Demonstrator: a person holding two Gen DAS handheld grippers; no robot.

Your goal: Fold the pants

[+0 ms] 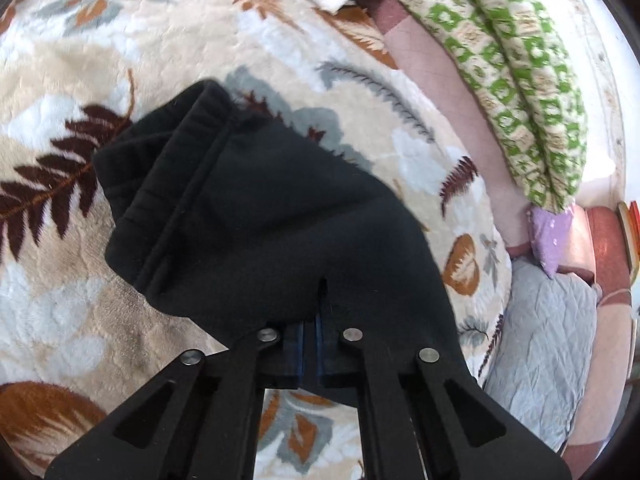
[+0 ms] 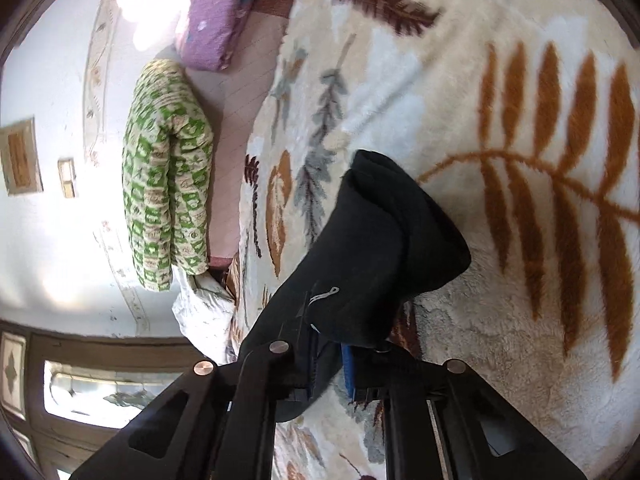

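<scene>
The black pants (image 1: 256, 216) hang bunched from my left gripper (image 1: 311, 320), which is shut on the fabric; the ribbed waistband or cuff drapes to the upper left above the leaf-patterned blanket (image 1: 80, 80). In the right wrist view the same black pants (image 2: 372, 248) fall over my right gripper (image 2: 330, 356), which is shut on a fold of them; a small white thread loop shows on the cloth. The fingertips of both grippers are mostly hidden by fabric.
The cream blanket (image 2: 520, 300) with brown, orange and grey leaves covers the bed. A green-and-cream patterned bolster (image 1: 512, 80), a purple pillow (image 2: 212, 20) and a grey quilt (image 1: 540, 340) lie along the bed's edge by the white wall.
</scene>
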